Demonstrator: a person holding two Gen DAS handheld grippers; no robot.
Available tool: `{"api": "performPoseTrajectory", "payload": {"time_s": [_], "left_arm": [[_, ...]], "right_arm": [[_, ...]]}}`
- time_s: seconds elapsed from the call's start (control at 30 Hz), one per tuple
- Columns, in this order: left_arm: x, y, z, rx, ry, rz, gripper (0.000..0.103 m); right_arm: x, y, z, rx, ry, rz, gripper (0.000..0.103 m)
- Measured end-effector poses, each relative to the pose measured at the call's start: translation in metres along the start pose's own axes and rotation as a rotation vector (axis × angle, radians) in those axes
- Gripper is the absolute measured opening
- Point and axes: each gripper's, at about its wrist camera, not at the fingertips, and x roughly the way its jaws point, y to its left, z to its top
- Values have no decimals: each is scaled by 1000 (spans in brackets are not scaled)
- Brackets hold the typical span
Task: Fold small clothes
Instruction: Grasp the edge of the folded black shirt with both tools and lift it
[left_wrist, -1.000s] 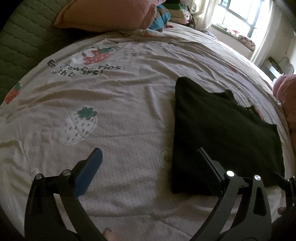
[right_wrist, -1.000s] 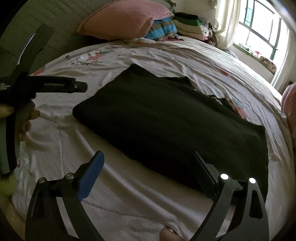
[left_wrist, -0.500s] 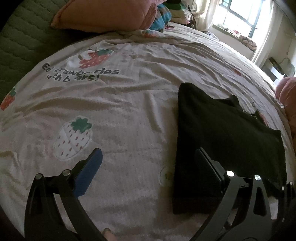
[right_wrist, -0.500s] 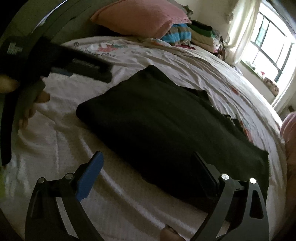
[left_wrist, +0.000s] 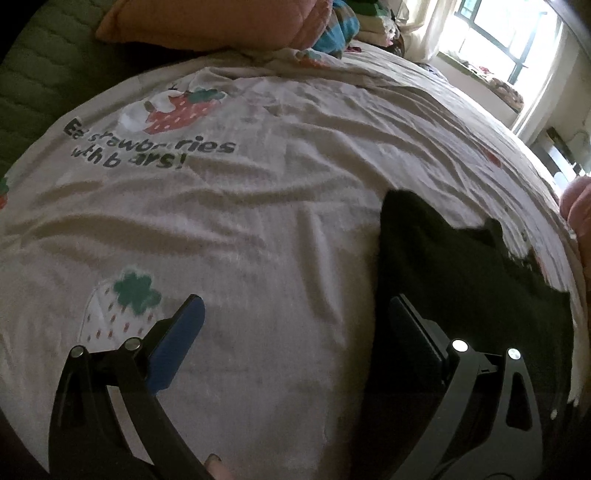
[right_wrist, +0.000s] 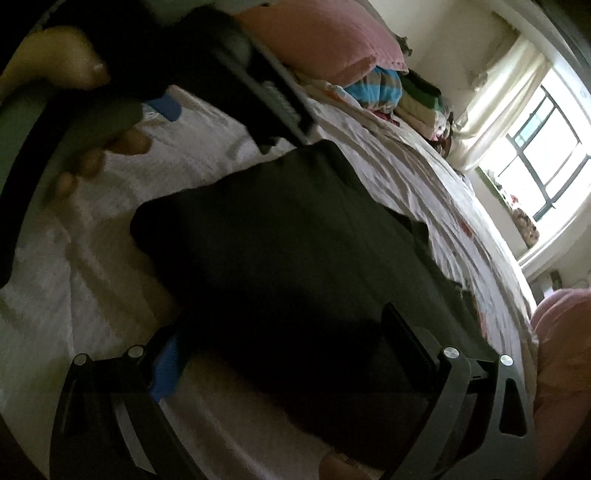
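Observation:
A folded black garment (left_wrist: 461, 280) lies flat on the strawberry-print bedsheet (left_wrist: 240, 229). My left gripper (left_wrist: 295, 325) is open and empty, low over the sheet, with its right finger at the garment's left edge. In the right wrist view the garment (right_wrist: 295, 251) fills the middle. My right gripper (right_wrist: 284, 339) is open, its jaws standing on either side of the garment's near edge; the blue left pad is partly hidden behind the cloth. The left gripper (right_wrist: 258, 107) and the hand holding it show at the upper left of that view.
A pink pillow (left_wrist: 221, 22) and a stack of folded clothes (right_wrist: 417, 99) lie at the head of the bed. Another pink cushion (right_wrist: 565, 350) sits at the right. A window (right_wrist: 546, 147) lights the far side. A green quilted headboard (left_wrist: 44, 74) is at the left.
Both grippers have moved forward and lower. The right gripper now straddles the garment's near edge. The left gripper has come close beside the garment's left edge.

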Motion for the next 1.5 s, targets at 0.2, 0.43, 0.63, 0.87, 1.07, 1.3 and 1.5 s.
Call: {"api": "performPoseTrajectory", "payload": {"time_s": [0.2, 0.43, 0.63, 0.87, 1.07, 1.3, 1.5], "left_arm": [[15, -2, 16, -44, 21, -65, 93], [29, -14, 24, -33, 51, -132, 93], [33, -15, 25, -39, 77, -161, 93], [32, -27, 21, -46, 103, -209, 93], [27, -43, 15, -62, 121, -282, 85], [17, -63, 7, -68, 125, -397, 36], [4, -78, 7, -36, 79, -413, 13]], "right_arm": [[16, -3, 11, 4, -17, -24, 94], [14, -4, 14, 5, -74, -51, 58], [-6, -1, 12, -7, -163, -97, 22], [-18, -17, 8, 52, -195, -87, 17], [-35, -25, -1, 125, -226, -89, 16], [-47, -36, -11, 169, -240, -97, 16], [-55, -39, -19, 196, -245, -99, 16]]}}
